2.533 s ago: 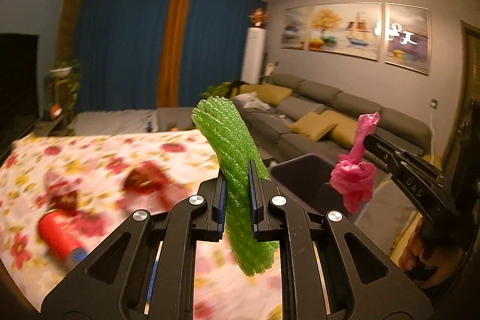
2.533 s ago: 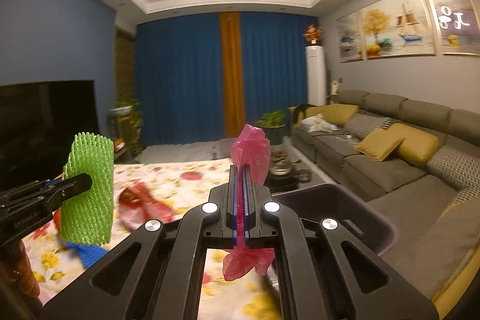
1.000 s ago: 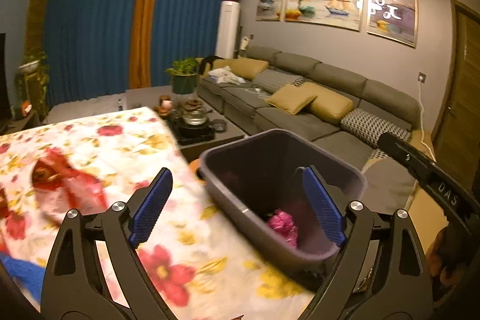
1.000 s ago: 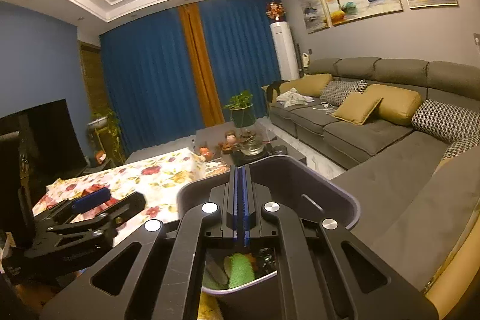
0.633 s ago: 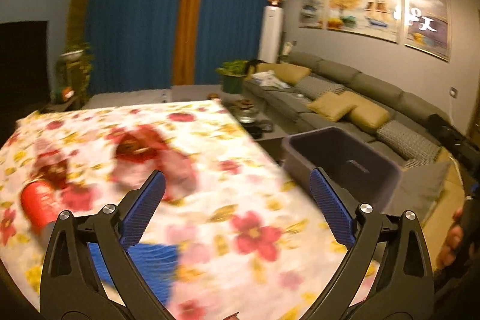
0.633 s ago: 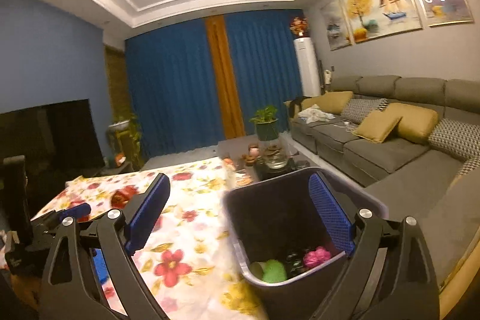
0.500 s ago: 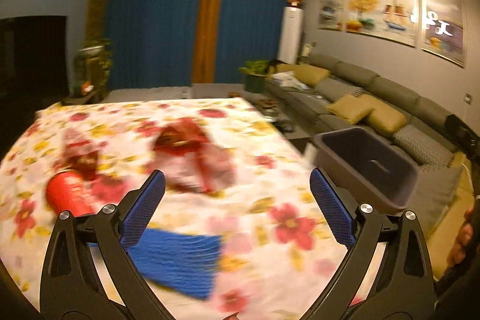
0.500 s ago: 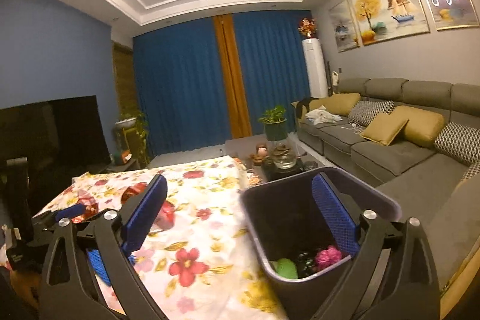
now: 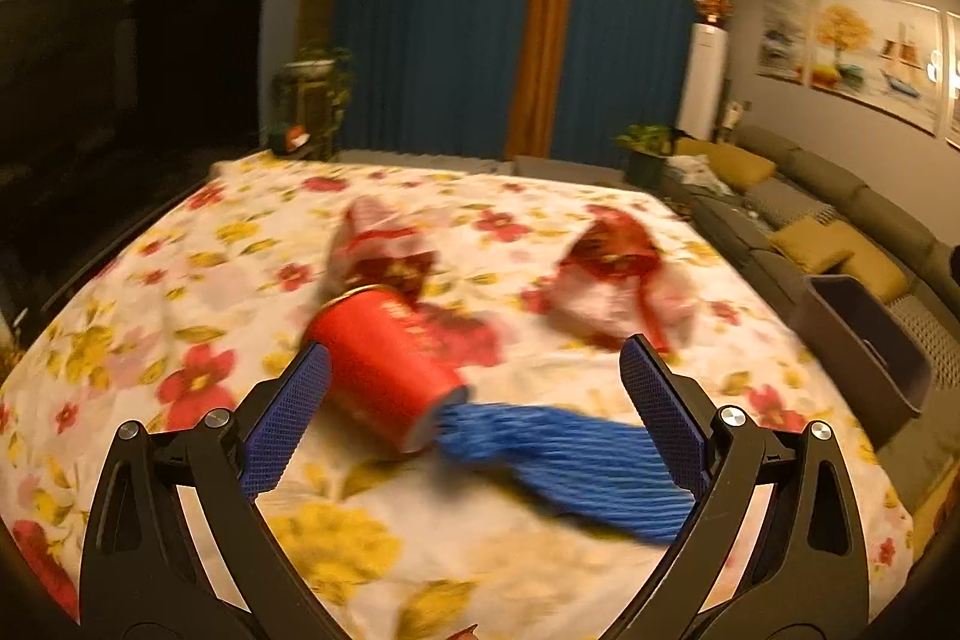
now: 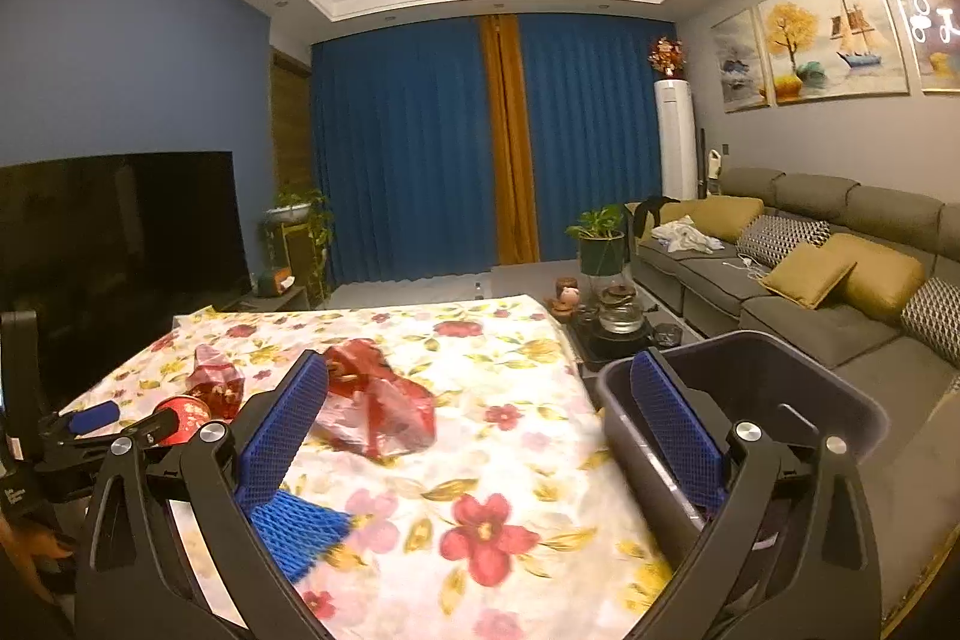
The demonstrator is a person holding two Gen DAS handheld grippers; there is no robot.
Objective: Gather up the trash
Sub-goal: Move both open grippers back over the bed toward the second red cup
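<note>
My left gripper [image 9: 474,409] is open and empty above the floral tablecloth [image 9: 180,280]. Between its fingers lie a red cup [image 9: 384,364] on its side and a blue foam net [image 9: 570,460]. Two red crumpled wrappers lie beyond, one at the middle [image 9: 384,250] and one to the right [image 9: 618,280]. My right gripper [image 10: 480,424] is open and empty above the table's right side. The right wrist view shows the blue net [image 10: 300,526], a red wrapper [image 10: 378,406], the red cup [image 10: 180,415] and the left gripper [image 10: 102,421] at far left. The dark bin [image 10: 780,376] stands right of the table.
A grey sofa [image 10: 840,268] with yellow cushions runs along the right wall. A low tea table with a kettle [image 10: 618,316] and a potted plant [image 10: 600,238] stand beyond the table. A dark TV [image 10: 120,220] is at the left. The bin also shows in the left wrist view [image 9: 864,340].
Both grippers dropped the green net and pink trash into the bin and opened. The left gripper has swung left to the cup and blue net; the right has backed away from the bin.
</note>
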